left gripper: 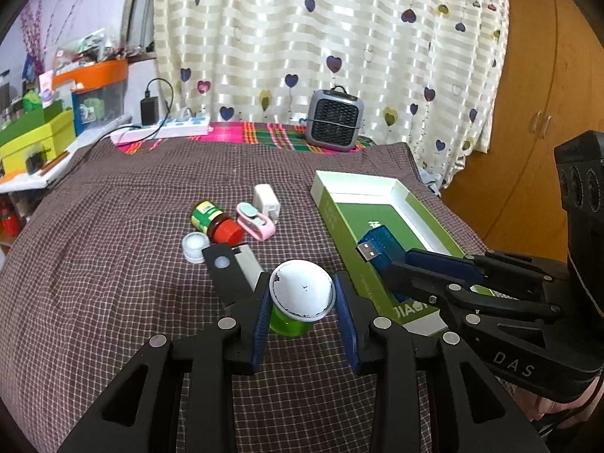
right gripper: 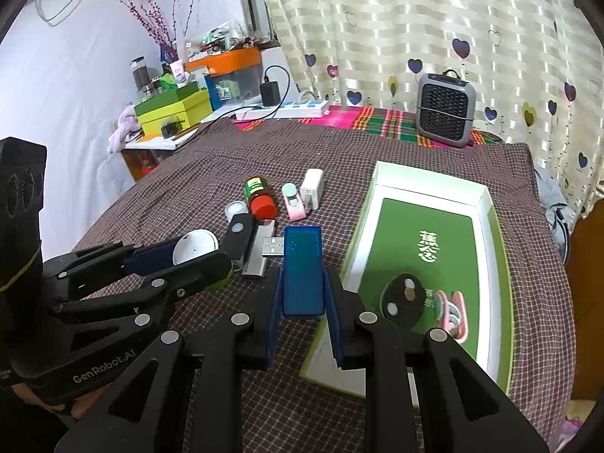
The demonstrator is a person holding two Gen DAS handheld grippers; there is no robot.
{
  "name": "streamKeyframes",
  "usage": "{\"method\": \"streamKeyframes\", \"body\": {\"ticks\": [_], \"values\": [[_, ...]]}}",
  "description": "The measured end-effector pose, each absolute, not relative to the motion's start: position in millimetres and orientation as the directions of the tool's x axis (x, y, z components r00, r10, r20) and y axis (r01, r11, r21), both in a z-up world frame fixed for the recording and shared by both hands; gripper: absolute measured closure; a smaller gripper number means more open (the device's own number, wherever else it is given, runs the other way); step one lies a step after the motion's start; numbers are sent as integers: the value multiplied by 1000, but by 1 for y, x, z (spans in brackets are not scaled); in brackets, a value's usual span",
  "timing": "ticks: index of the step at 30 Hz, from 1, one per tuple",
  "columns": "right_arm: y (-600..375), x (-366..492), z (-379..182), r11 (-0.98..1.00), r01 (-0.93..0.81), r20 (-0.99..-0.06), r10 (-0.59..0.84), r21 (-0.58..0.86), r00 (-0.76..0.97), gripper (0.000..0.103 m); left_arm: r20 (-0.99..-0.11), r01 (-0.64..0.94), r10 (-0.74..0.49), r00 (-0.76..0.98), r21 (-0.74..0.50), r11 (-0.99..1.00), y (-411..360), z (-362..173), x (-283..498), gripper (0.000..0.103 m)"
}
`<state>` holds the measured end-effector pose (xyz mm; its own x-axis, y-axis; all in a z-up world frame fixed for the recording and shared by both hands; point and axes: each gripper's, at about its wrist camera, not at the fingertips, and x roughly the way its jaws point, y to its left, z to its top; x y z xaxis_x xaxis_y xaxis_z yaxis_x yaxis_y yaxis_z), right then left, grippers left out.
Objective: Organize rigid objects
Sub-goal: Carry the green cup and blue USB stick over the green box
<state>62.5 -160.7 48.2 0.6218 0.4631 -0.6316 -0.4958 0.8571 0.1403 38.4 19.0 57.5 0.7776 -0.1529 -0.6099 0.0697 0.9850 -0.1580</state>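
My left gripper [left gripper: 304,294] is shut on a green jar with a white lid [left gripper: 302,288], held just above the checked cloth; it also shows in the right wrist view [right gripper: 196,251]. My right gripper [right gripper: 304,283] is shut on a blue USB adapter [right gripper: 302,270], held left of the green box [right gripper: 487,204]; the adapter also shows in the left wrist view [left gripper: 377,243]. The box holds a black key fob [right gripper: 402,302] and a pink clip [right gripper: 455,315].
On the cloth lie a red-capped bottle [left gripper: 217,222], a small white cap [left gripper: 195,247], a pink clipper [left gripper: 255,221], a white charger plug [left gripper: 266,198] and a black-and-silver device [left gripper: 232,270]. A grey fan heater [left gripper: 334,119] and power strip [left gripper: 162,130] stand at the back.
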Motion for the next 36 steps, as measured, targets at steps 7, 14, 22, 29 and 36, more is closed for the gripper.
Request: {"method": "streamKeyframes", "body": {"ticks": [7, 14, 22, 29, 36], "values": [[-185, 63, 50, 882, -446, -627, 435, 152, 646, 80, -604, 106, -182, 776, -159, 981, 6, 59, 43, 72], [-217, 68, 50, 913, -373, -626, 390, 167, 675, 80, -596, 143, -210, 775, -159, 977, -7, 63, 47, 72], [-238, 70, 48, 928, -329, -627, 364, 177, 689, 80, -588, 191, -245, 771, -154, 969, -25, 66, 52, 72], [-247, 74, 42, 934, -305, -638, 351, 186, 685, 80, -591, 235, -282, 756, -157, 959, -42, 65, 56, 72], [-256, 77, 31, 939, -285, -656, 339, 193, 674, 80, -609, 284, -326, 723, -168, 944, -59, 57, 59, 72]]}}
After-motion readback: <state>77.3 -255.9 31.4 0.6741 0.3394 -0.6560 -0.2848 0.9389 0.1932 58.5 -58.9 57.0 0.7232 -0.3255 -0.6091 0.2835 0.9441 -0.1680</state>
